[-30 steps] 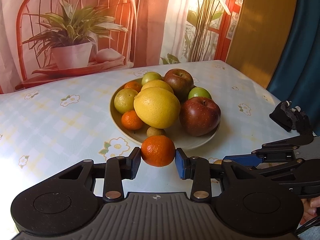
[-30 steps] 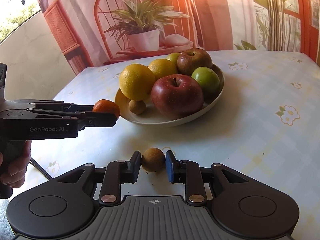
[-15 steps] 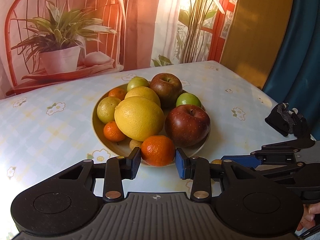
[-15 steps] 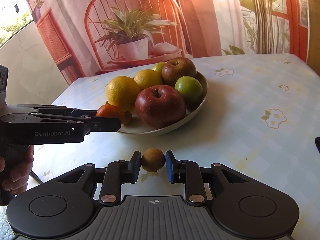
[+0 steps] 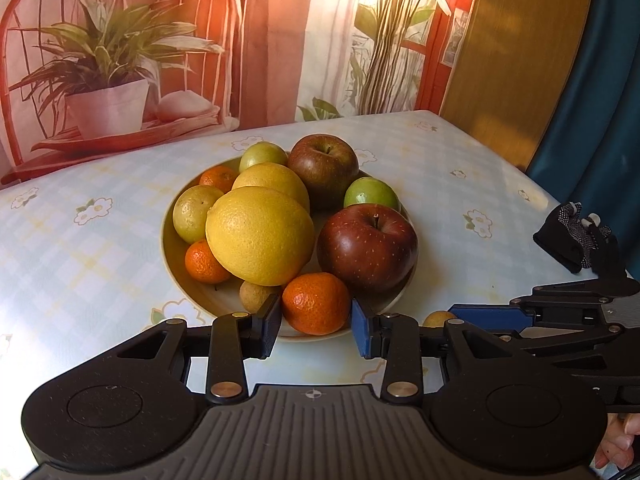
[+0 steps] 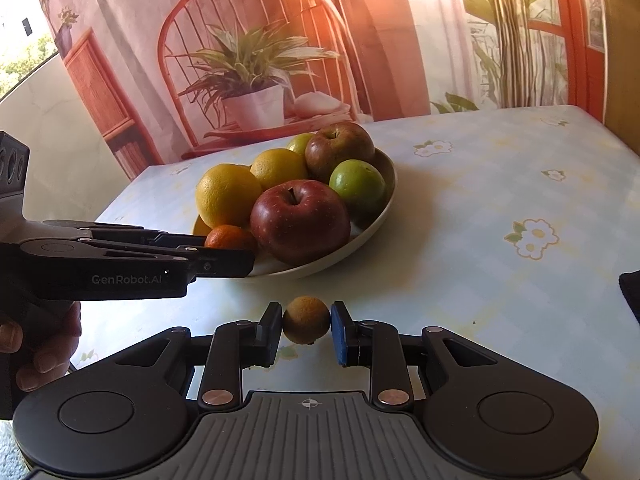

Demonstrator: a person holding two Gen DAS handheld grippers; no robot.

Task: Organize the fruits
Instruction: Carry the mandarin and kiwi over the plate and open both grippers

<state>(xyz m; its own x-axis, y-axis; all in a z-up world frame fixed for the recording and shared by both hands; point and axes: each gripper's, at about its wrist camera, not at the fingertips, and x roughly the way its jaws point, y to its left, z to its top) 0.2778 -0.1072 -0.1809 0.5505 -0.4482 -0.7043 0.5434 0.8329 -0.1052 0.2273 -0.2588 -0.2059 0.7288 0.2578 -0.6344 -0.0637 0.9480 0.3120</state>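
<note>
Two fruits are left to place: the left gripper has its fingers clamped on a mandarin over the plate's near rim, the right gripper on a small brown fruit above the surface. Most fruit already sits plated.

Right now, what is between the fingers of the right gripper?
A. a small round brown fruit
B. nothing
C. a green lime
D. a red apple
A: in the right wrist view the right gripper is shut on a small brown fruit, above the tablecloth and short of the plate.
</note>
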